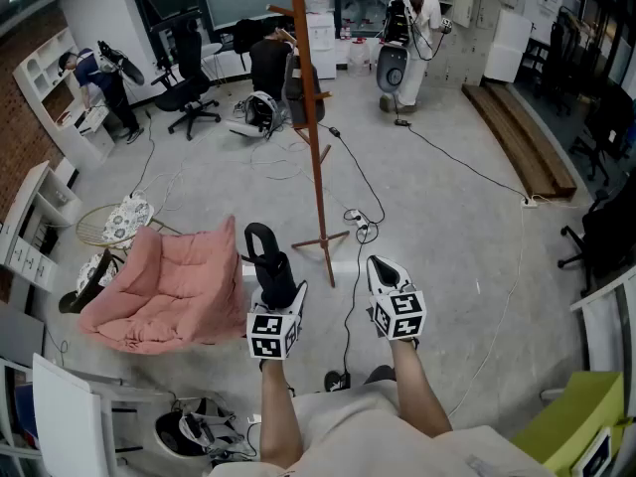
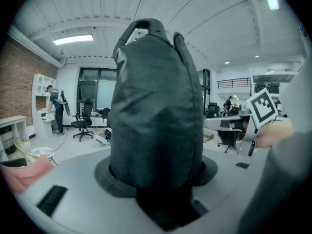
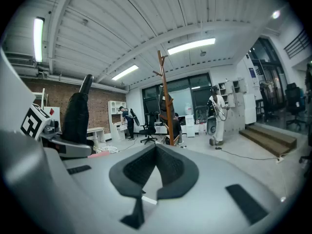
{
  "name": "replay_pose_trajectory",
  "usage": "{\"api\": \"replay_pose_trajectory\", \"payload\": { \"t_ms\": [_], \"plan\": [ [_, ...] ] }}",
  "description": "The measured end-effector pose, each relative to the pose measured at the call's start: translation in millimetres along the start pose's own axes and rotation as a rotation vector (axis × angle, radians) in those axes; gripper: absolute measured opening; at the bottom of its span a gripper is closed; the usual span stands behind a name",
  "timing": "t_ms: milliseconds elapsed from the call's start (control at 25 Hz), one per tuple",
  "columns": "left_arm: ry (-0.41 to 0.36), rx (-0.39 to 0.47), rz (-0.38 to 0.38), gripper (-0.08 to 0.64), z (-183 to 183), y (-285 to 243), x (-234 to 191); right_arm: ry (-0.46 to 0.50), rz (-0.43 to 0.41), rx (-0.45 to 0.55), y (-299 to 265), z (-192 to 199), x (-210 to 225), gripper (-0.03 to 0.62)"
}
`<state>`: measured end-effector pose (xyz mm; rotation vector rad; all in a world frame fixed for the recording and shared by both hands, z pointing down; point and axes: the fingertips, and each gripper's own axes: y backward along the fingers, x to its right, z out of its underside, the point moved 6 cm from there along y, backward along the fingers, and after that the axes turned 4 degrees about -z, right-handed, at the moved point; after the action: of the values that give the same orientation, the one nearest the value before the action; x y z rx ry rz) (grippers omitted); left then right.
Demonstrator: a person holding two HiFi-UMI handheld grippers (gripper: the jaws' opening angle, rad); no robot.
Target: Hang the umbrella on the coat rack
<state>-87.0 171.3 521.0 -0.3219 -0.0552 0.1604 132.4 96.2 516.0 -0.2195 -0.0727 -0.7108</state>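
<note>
We're pinching the folded umbrella [image 2: 156, 111] upright in our left gripper [image 2: 161, 204]; our right gripper [image 3: 155, 177] is riding pressed shut, empty. The coat rack [image 1: 316, 137] is standing at one o'clock, well apart. Reaching for its high pegs, we're risking the slick fabric slipping.

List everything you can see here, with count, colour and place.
umbrella: one, black, folded, upright in the left gripper
coat rack: one, brown wood, standing on the floor ahead
cushioned chair: one, pink, floor at left
office chairs: at least two, black, far left and right edge
wooden platform: one, brown, floor at far right
people: three, far side of the room
left gripper: one, white and black, shut on the umbrella
right gripper: one, white and black, shut, empty
</note>
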Motion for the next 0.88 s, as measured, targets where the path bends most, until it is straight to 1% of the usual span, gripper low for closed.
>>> {"api": "replay_pose_trajectory", "payload": {
  "t_ms": [200,360,520,640,760,880],
  "plan": [
    [0.020,0.002,0.020,0.250,1,2,-5,-0.015,0.020,-0.001,5,3,-7,0.003],
    [0.028,-0.007,0.022,0.250,4,-3,-5,0.003,0.038,-0.020,13,8,-8,0.003],
    [0.029,-0.012,0.027,0.250,8,-10,-7,-0.062,0.052,0.020,20,13,-1,0.003],
    [0.032,-0.012,0.031,0.250,5,-13,-5,-0.080,0.066,0.023,23,11,7,0.003],
    [0.035,-0.012,0.033,0.250,-1,-21,-5,-0.109,0.056,0.037,19,5,15,0.003],
    [0.041,-0.001,0.025,0.250,-11,-32,-9,-0.097,0.029,0.034,5,-2,19,0.003]
  ]
}}
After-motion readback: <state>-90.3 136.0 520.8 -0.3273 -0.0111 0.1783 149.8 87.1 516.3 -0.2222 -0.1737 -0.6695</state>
